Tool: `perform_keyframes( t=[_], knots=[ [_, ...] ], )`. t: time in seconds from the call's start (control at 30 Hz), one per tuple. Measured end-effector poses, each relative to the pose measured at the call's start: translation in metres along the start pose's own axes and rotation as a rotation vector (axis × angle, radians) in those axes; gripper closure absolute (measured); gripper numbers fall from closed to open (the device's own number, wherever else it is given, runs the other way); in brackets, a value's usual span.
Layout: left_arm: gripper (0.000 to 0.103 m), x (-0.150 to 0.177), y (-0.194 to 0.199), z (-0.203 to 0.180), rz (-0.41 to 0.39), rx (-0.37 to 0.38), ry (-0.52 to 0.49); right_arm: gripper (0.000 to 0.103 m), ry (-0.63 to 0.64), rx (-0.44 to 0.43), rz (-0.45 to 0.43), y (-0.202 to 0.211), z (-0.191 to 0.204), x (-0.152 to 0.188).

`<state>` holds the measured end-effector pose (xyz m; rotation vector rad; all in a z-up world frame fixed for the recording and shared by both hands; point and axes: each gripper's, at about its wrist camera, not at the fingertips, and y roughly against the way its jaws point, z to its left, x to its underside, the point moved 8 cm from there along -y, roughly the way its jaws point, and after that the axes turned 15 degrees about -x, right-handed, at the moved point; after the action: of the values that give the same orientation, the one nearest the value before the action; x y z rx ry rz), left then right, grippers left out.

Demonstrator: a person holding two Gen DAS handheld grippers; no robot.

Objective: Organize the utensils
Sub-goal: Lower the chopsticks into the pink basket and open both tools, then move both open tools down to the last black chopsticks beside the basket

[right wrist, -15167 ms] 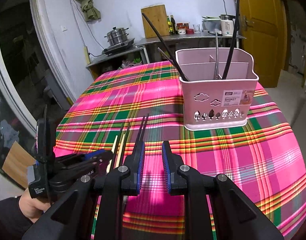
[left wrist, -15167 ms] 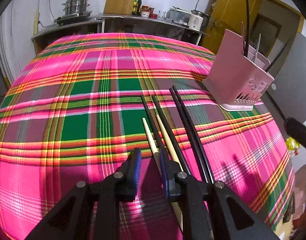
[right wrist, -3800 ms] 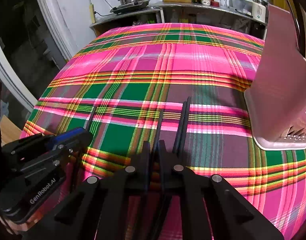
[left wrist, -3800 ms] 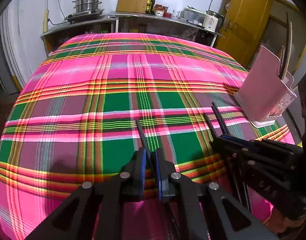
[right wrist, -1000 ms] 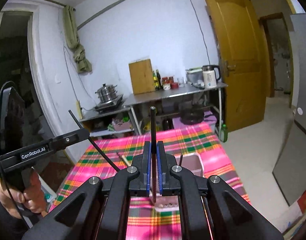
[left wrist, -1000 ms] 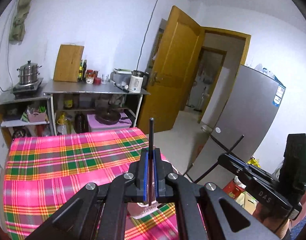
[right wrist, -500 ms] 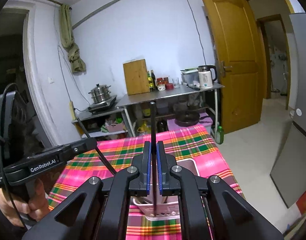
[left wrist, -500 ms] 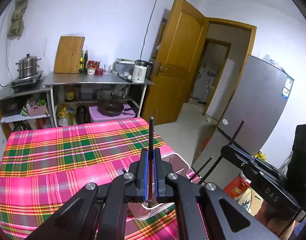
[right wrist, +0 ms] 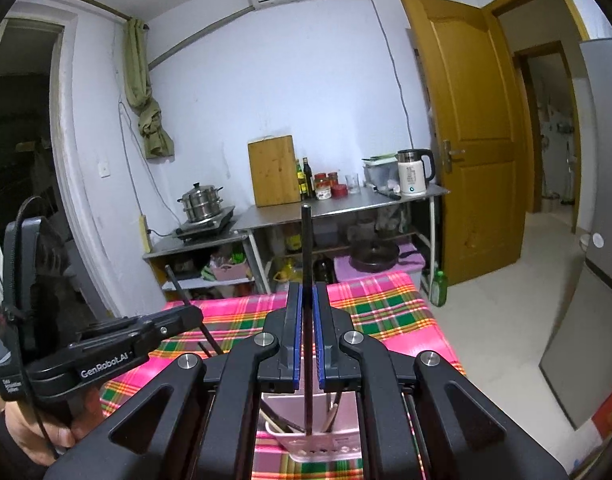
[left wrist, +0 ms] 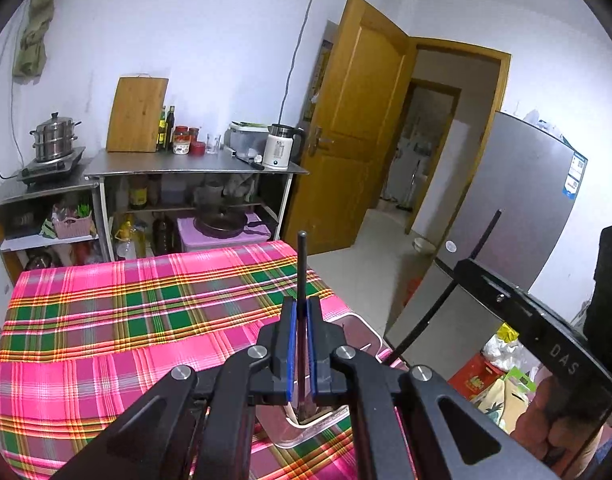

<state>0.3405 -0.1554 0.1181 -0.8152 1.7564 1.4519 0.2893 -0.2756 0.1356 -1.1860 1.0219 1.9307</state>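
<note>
My left gripper (left wrist: 300, 312) is shut on a black chopstick (left wrist: 301, 264) held upright, its lower end inside the pink utensil basket (left wrist: 360, 330) below. My right gripper (right wrist: 306, 300) is shut on another black chopstick (right wrist: 307, 248), also upright, its lower tip in the basket (right wrist: 338, 454), which holds several other utensils. The right gripper and its chopstick (left wrist: 438, 300) show at the right of the left wrist view. The left gripper and its chopstick (right wrist: 185, 290) show at the left of the right wrist view.
The basket stands near the right edge of a table under a pink and green plaid cloth (left wrist: 125, 320). Behind are a steel counter (left wrist: 193, 164) with a kettle and cutting board, a yellow door (left wrist: 366, 128) and a grey fridge (left wrist: 518, 216).
Both grippers have come lower and closer over the basket, each still shut on its upright chopstick. The chopstick tips now reach into the basket.
</note>
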Motion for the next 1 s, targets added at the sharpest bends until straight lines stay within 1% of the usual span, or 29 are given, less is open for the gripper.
perform_keyframes(
  t=[0.1, 0.23, 0.43, 0.6, 0.67, 0.7, 0.8, 0.83, 0.93, 1.0],
  knots=[
    [0.099, 0.002, -0.002, 0.001, 0.005, 0.000, -0.001, 0.098, -0.020, -0.008, 0.006, -0.004, -0.003, 0.005],
    [0.099, 0.008, -0.006, 0.001, 0.020, 0.002, -0.006, 0.098, -0.014, -0.006, 0.026, -0.009, -0.003, 0.011],
    [0.099, 0.029, -0.018, 0.001, 0.070, 0.003, -0.020, 0.098, -0.031, 0.017, 0.099, -0.023, -0.011, 0.048],
    [0.098, 0.044, -0.025, 0.003, 0.097, -0.007, -0.022, 0.097, -0.078, 0.011, 0.165, -0.037, -0.021, 0.076],
    [0.097, 0.046, -0.025, 0.004, 0.104, -0.002, -0.018, 0.097, -0.094, 0.007, 0.182, -0.038, -0.024, 0.083],
    [0.094, 0.047, -0.024, 0.005, 0.106, -0.001, -0.014, 0.097, -0.104, 0.004, 0.191, -0.038, -0.025, 0.086],
    [0.085, 0.048, -0.017, 0.010, 0.098, 0.007, 0.000, 0.096, -0.108, 0.006, 0.189, -0.032, -0.025, 0.087],
    [0.083, 0.047, -0.014, 0.014, 0.092, 0.010, 0.006, 0.094, -0.104, 0.009, 0.184, -0.028, -0.024, 0.086],
    [0.083, 0.045, 0.000, 0.020, 0.067, 0.011, 0.020, 0.089, -0.095, 0.016, 0.170, -0.020, -0.021, 0.081],
    [0.082, 0.046, 0.010, 0.025, 0.051, 0.008, 0.029, 0.088, -0.094, 0.019, 0.156, -0.014, -0.018, 0.078]
  ],
)
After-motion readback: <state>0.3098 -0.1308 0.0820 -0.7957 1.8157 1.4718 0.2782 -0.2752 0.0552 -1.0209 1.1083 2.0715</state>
